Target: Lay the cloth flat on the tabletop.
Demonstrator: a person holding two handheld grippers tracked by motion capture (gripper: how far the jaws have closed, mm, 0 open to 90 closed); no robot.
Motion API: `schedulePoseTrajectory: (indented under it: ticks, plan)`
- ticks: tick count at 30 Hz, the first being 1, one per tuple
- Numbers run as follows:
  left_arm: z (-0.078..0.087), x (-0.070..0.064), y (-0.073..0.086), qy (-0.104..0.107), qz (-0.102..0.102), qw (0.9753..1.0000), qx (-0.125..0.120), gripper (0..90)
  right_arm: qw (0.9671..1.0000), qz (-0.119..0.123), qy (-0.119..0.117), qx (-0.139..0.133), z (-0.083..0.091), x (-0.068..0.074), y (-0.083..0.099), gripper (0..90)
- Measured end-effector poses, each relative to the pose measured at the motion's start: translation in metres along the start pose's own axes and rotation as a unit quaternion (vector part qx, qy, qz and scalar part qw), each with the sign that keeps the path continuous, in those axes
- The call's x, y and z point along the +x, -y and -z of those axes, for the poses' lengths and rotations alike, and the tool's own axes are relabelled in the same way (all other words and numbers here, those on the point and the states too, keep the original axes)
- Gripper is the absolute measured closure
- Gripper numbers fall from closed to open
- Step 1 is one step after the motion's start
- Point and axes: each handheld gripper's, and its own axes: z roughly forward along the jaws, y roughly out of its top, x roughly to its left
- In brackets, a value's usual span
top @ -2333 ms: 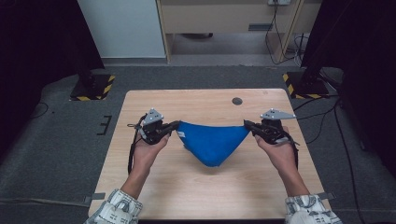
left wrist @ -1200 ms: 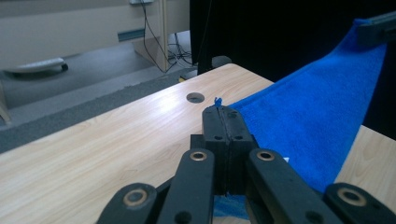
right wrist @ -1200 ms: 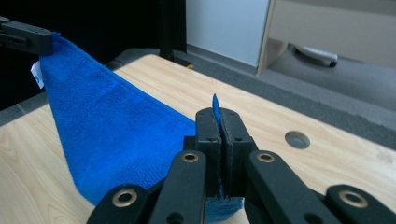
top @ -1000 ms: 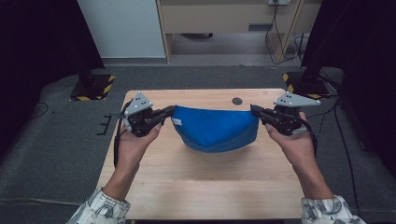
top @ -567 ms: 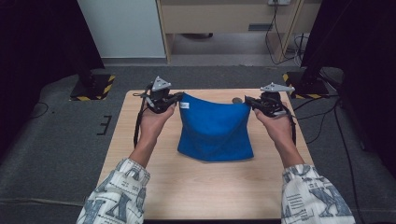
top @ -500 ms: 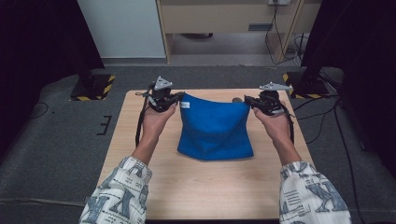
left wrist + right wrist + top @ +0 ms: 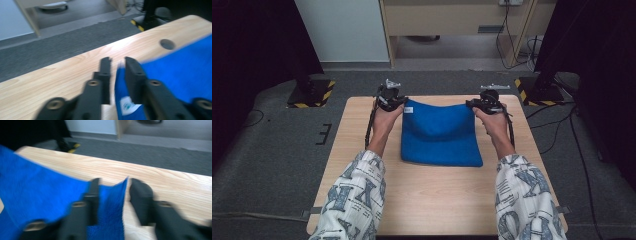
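A blue cloth (image 7: 439, 135) lies spread on the wooden table (image 7: 437, 200), its near edge flat and its far edge sagging between the two grippers. My left gripper (image 7: 398, 101) is at the cloth's far left corner, by the white label (image 7: 408, 109). In the left gripper view the jaws (image 7: 117, 61) stand slightly apart with the cloth's (image 7: 180, 70) edge between them and wood showing in the gap. My right gripper (image 7: 472, 104) is at the far right corner. Its jaws (image 7: 113, 182) are spread, the cloth (image 7: 37, 190) corner loose between them.
A round hole (image 7: 167, 44) in the tabletop lies just beyond the cloth's far edge. Past the table is grey carpet with yellow-and-black striped stand bases (image 7: 312, 95) at either side and a wooden cabinet (image 7: 452, 20) behind. Bare wood stretches in front of the cloth.
Both grippers carried the hanging cloth forward and down to the far side of the table, so it now lies spread. The jaws have parted around its far corners.
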Motion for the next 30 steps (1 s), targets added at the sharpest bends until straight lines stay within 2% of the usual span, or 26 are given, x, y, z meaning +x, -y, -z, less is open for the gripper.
schedulePoseTrajectory:
  ticks: [1,3,5,8,12,14,20,30]
  plan:
    - [0.0,0.0,0.0,0.003,0.001,1.0,0.001,67.5,1.0,0.002,0.003,0.0,-0.002,0.002,0.001,39.7]
    - [0.003,-0.003,0.0,0.0,-0.011,0.9999,0.007,62.2,0.9995,0.024,0.018,0.01,-0.001,0.005,0.002,29.7]
    - [0.009,-0.007,0.002,-0.002,-0.018,0.9998,-0.007,60.9,0.9993,0.032,0.016,0.013,0.002,0.005,0.004,26.8]
    - [0.019,-0.01,0.008,0.01,-0.016,0.9998,-0.003,56.9,0.9991,0.037,0.013,0.018,0.01,0.007,0.011,24.3]
    - [0.034,-0.018,0.018,0.021,-0.032,0.9993,-0.003,50.9,0.9991,0.038,-0.002,0.02,0.025,0.011,0.02,20.8]
    - [0.041,-0.021,0.024,0.027,-0.035,0.999,-0.004,47.6,0.9989,0.04,-0.009,0.023,0.031,0.013,0.024,21.7]
    - [0.053,-0.027,0.043,0.047,-0.039,0.9981,-0.012,39.0,0.9986,0.041,-0.028,0.019,0.041,0.02,0.037,33.6]
    - [0.063,-0.033,0.064,0.07,-0.057,0.9959,-0.008,27.2,0.9979,0.045,-0.045,0.007,0.057,0.022,0.053,40.8]
